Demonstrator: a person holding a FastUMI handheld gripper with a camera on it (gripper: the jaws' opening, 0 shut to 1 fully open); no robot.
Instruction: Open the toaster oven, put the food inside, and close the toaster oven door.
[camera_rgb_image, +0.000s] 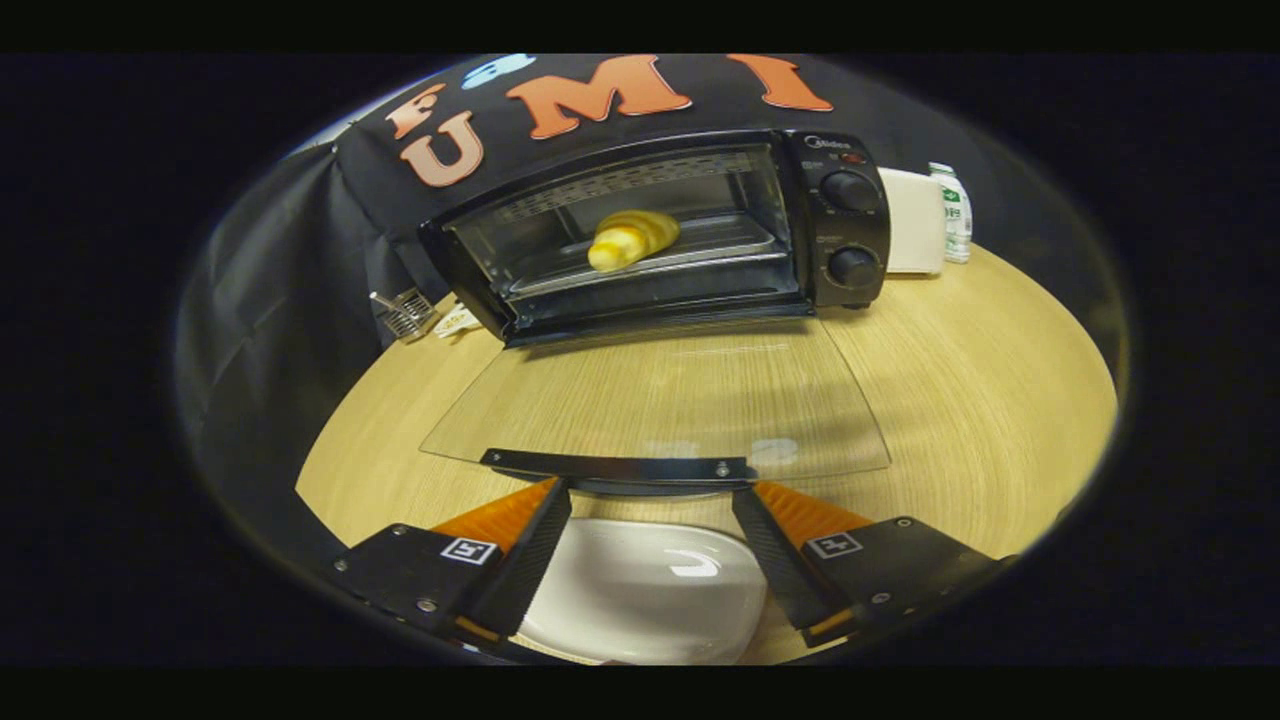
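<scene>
Bread (632, 239) rests on the rack inside the toaster oven (660, 230), its glass door (655, 405) folded flat onto the table (980, 380); gripper (652, 487), fingers spread wide, reaches the door's handle (615, 466)

The claw (650, 490) hides part of the white plate (640, 600); the wire thing (403, 312) is perhaps a rack.

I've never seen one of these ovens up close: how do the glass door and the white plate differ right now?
The glass door is see-through, showing the wooden table beneath; the white plate is opaque and glossy. The door is hinged to the toaster oven, folded down flat beyond the open gripper; the plate sits loose, below between the fingers. The door has a dark handle bar; the plate is plain. Both lie flat and bare.
</scene>
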